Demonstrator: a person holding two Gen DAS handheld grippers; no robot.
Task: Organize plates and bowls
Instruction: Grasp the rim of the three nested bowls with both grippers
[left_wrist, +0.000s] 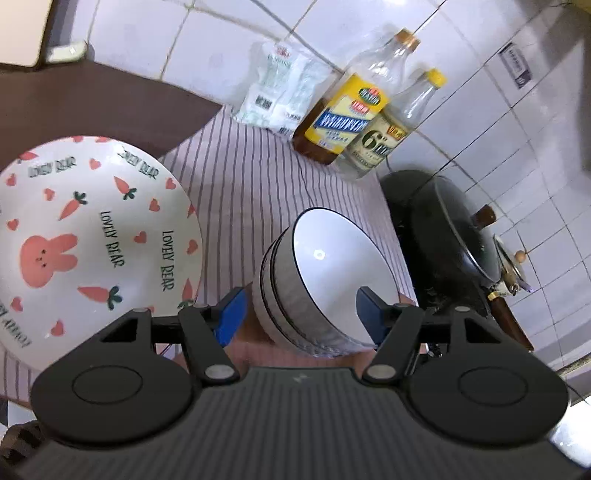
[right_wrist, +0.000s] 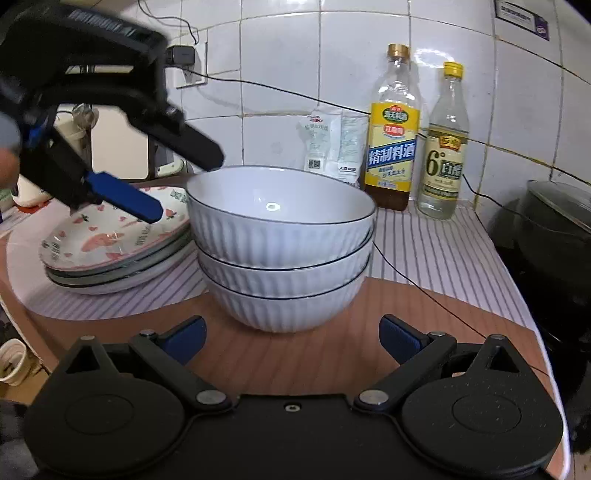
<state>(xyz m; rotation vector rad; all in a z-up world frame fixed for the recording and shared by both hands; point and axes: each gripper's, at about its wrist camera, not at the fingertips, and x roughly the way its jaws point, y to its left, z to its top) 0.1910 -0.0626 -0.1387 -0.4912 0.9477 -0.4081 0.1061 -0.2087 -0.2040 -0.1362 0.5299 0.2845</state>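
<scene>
Three white ribbed bowls (right_wrist: 282, 251) stand nested in one stack on the counter; the stack also shows in the left wrist view (left_wrist: 325, 280). A rabbit-and-carrot plate (left_wrist: 88, 236) tops a stack of plates (right_wrist: 118, 247) left of the bowls. My left gripper (left_wrist: 301, 312) is open, hovering just above the bowl stack, holding nothing; it shows in the right wrist view over the plates (right_wrist: 147, 184). My right gripper (right_wrist: 291, 338) is open and empty, low in front of the bowl stack.
Two bottles (right_wrist: 393, 133) (right_wrist: 443, 144) and white packets (right_wrist: 332, 144) stand against the tiled wall. A black cooker (right_wrist: 554, 229) is at the right, with a thin cable (right_wrist: 424, 291) across the striped cloth (left_wrist: 258, 177). A cup (right_wrist: 13, 362) sits low left.
</scene>
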